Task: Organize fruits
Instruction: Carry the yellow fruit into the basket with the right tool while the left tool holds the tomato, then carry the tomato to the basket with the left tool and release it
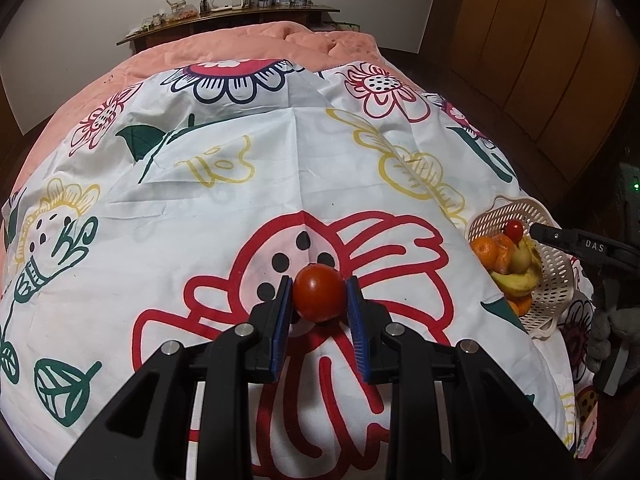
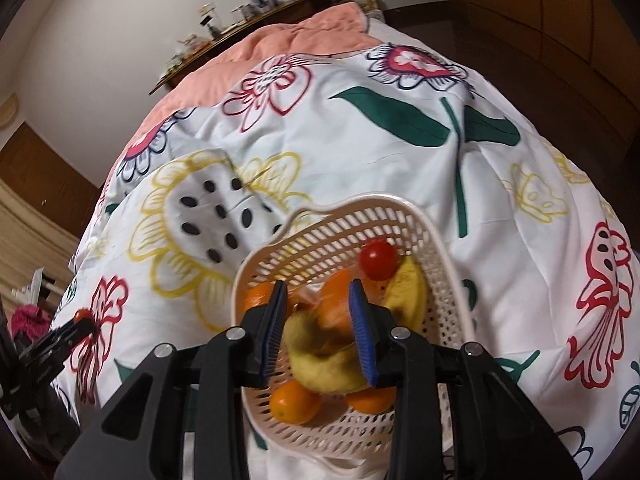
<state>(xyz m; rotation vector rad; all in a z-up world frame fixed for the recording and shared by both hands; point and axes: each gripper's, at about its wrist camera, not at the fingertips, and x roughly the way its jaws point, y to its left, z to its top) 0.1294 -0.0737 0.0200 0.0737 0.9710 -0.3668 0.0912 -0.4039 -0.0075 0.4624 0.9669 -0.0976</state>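
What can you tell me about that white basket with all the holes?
The basket looks like cream plastic, perforated all over, with a wavy rim. It sits tilted on the flowered sheet near the bed's edge, holding oranges, bananas and a small red tomato. The right gripper hovers open above the fruit.

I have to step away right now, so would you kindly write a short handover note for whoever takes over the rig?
Left tool: shut on a red tomato, over the flowered bed cover, well left of the basket.
Right tool: open, holding nothing, poised above the basket's fruit.
Basket, at the cover's right edge, already holds a small tomato, bananas and oranges.
Done: most fruit is in the basket.
Left: carry the held tomato to the basket and release it. No other loose fruit shows on the cover in either view.
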